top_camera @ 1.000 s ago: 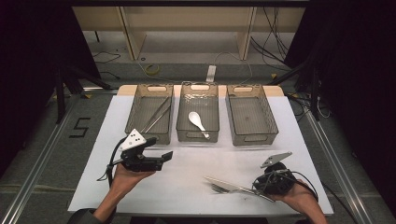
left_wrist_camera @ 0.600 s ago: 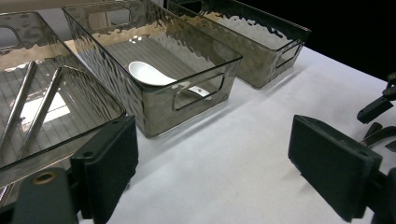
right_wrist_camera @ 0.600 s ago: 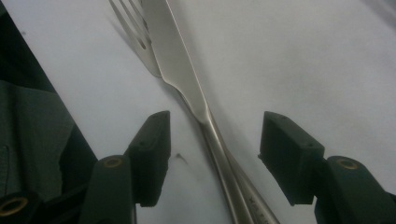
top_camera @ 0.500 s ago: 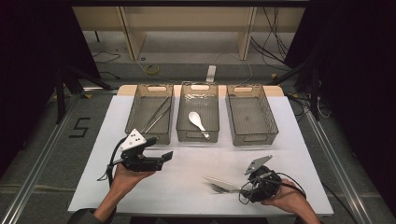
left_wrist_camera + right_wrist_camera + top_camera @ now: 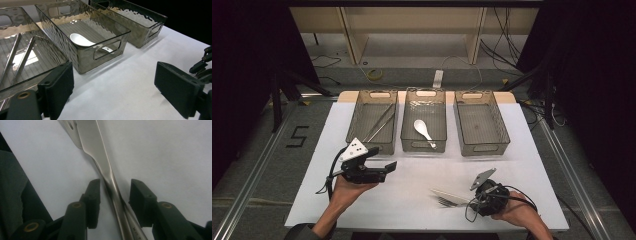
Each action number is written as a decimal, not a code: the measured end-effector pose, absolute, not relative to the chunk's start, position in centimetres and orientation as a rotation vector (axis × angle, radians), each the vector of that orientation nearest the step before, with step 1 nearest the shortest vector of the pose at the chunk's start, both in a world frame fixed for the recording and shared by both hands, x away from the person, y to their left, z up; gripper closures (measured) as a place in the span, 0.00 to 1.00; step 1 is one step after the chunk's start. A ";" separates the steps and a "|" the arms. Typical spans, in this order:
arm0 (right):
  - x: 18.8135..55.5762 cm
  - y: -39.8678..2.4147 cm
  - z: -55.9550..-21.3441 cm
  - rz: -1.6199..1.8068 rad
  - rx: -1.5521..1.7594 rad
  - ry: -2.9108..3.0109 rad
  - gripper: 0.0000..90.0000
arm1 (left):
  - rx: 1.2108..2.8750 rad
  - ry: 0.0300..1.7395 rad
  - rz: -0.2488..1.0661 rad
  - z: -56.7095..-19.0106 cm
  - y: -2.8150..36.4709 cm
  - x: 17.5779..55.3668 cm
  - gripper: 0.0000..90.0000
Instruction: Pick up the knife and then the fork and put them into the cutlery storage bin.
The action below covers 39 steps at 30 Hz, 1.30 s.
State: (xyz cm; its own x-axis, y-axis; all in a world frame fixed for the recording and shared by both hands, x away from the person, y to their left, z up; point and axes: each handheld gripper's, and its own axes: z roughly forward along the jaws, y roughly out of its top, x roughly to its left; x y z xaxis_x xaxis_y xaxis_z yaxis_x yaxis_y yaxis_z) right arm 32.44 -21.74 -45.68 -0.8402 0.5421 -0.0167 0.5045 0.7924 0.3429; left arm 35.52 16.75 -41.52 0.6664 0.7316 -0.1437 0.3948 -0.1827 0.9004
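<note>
A metal knife and a fork lie together on the white table cover near the front right. My right gripper points left at their handles. In the right gripper view the knife runs up between the jaws, and the fork peeks out at the top. The right gripper is open, its pads either side of the handles with a narrow gap on each side. My left gripper hovers at the front left, wide open and holding nothing.
Three clear smoky bins stand in a row at the back. The left bin holds long metal chopsticks. The middle bin holds a white spoon. The right bin has nothing in it.
My right gripper has slid left along the table and now straddles the cutlery handles. The left gripper has stayed where it was.
</note>
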 end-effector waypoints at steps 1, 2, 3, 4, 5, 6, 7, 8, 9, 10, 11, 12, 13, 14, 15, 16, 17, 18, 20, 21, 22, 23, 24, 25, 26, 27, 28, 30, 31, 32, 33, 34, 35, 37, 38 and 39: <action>32.5 -21.7 -45.7 0.489 0.839 2.870 0.71 | 1.803 0.899 0.390 -41.5 16.8 35.5 0.17; 32.6 -21.6 -45.8 0.484 0.835 2.872 0.72 | 1.803 0.900 0.390 -41.5 16.8 35.5 0.17; 32.6 -21.5 -45.8 0.478 0.830 2.878 0.74 | 1.803 0.900 0.391 -41.5 16.8 35.6 0.17; 32.7 -21.4 -45.8 0.474 0.821 2.887 0.76 | 1.804 0.900 0.391 -41.5 16.8 35.6 0.17; 32.7 -21.4 -45.9 0.466 0.805 2.895 0.77 | 1.804 0.900 0.391 -41.5 16.8 35.6 0.17; 32.7 -21.3 -45.8 0.459 0.805 2.898 0.78 | 1.804 0.900 0.392 -41.5 16.8 35.6 0.17; 32.8 -21.2 -45.8 0.457 0.799 2.904 0.79 | 1.803 0.900 0.391 -41.5 16.8 35.6 0.17; 32.8 -21.2 -45.8 0.453 0.790 2.907 0.80 | 1.800 0.901 0.392 -41.5 16.8 35.6 0.17; 32.8 -21.1 -45.8 0.458 0.784 2.906 0.80 | 1.803 0.901 0.392 -41.5 16.8 35.6 0.17; 32.8 -21.1 -45.7 0.452 0.777 2.911 0.81 | 1.800 0.902 0.392 -41.5 16.8 35.6 0.17; 32.9 -21.1 -45.7 0.447 0.775 2.916 0.82 | 1.799 0.903 0.392 -41.5 16.8 35.6 0.17; 32.9 -21.1 -45.7 0.443 0.757 2.916 0.82 | 1.799 0.902 0.394 -41.5 16.8 35.6 0.17; 32.9 -21.1 -45.6 0.440 0.738 2.915 0.83 | 1.799 0.903 0.393 -41.5 16.8 35.6 0.17; 32.9 -21.0 -45.6 0.445 0.723 2.919 0.84 | 1.800 0.902 0.395 -41.5 16.8 35.6 0.17; 33.0 -21.0 -45.5 0.440 0.715 2.920 0.85 | 1.799 0.903 0.393 -41.5 16.8 35.6 0.17; 32.9 -21.0 -45.4 0.438 0.711 2.920 0.87 | 1.800 0.901 0.394 -41.5 16.8 35.6 0.17; 33.0 -20.9 -45.4 0.439 0.701 2.922 0.88 | 1.799 0.903 0.393 -41.5 16.8 35.6 0.17; 33.1 -20.9 -45.3 0.445 0.686 2.922 0.89 | 1.799 0.904 0.393 -41.5 16.8 35.6 0.17; 33.3 -20.9 -45.3 0.435 0.646 2.937 0.89 | 1.803 0.902 0.394 -41.5 16.8 35.6 0.17; 33.2 -20.7 -45.2 0.425 0.649 2.941 0.89 | 1.803 0.902 0.394 -41.5 16.8 35.6 0.17; 33.2 -20.7 -45.2 0.417 0.647 2.946 0.89 | 1.800 0.903 0.394 -41.5 16.8 35.6 0.17; 33.3 -20.6 -45.2 0.414 0.635 2.943 0.89 | 1.803 0.902 0.394 -41.5 16.8 35.6 0.17; 33.4 -20.5 -45.2 0.400 0.650 2.951 0.89 | 1.803 0.903 0.394 -41.5 16.8 35.6 0.17; 33.4 -20.5 -45.2 0.399 0.666 2.951 0.89 | 1.804 0.903 0.394 -41.5 16.8 35.6 0.17; 33.5 -20.4 -45.2 0.385 0.647 2.958 0.89 | 1.804 0.903 0.394 -41.5 16.8 35.6 0.17; 33.5 -20.4 -45.1 0.379 0.663 2.959 0.89 | 1.804 0.902 0.395 -41.5 16.8 35.6 0.17; 33.6 -20.3 -45.1 0.383 0.654 2.958 0.89 | 1.805 0.902 0.395 -41.5 16.8 35.6 0.17; 33.6 -20.3 -45.2 0.389 0.671 2.961 0.89 | 1.805 0.902 0.394 -41.5 16.8 35.6 0.17; 33.7 -20.4 -45.1 0.385 0.681 2.967 0.89 | 1.805 0.902 0.394 -41.6 16.8 35.6 0.17; 33.8 -20.4 -45.2 0.396 0.669 2.969 0.89 | 1.806 0.902 0.394 -41.6 16.8 35.6 0.17; 33.8 -20.4 -45.1 0.397 0.678 2.973 0.89 | 1.806 0.902 0.394 -41.6 16.8 35.6 0.17; 33.8 -20.4 -45.1 0.396 0.694 2.977 0.90 | 1.806 0.902 0.394 -41.6 16.8 35.6 0.17; 33.9 -20.4 -45.1 0.404 0.687 2.977 0.90 | 1.807 0.902 0.394 -41.6 16.8 35.6 0.17; 33.9 -20.4 -45.1 0.418 0.726 2.972 0.90 | 1.806 0.901 0.394 -41.5 16.8 35.6 0.17; 34.0 -20.4 -45.1 0.421 0.736 2.969 0.90 | 1.807 0.901 0.394 -41.6 16.8 35.6 0.17; 34.1 -20.5 -45.0 0.427 0.756 2.968 0.90 | 1.807 0.901 0.394 -41.6 16.8 35.6 0.17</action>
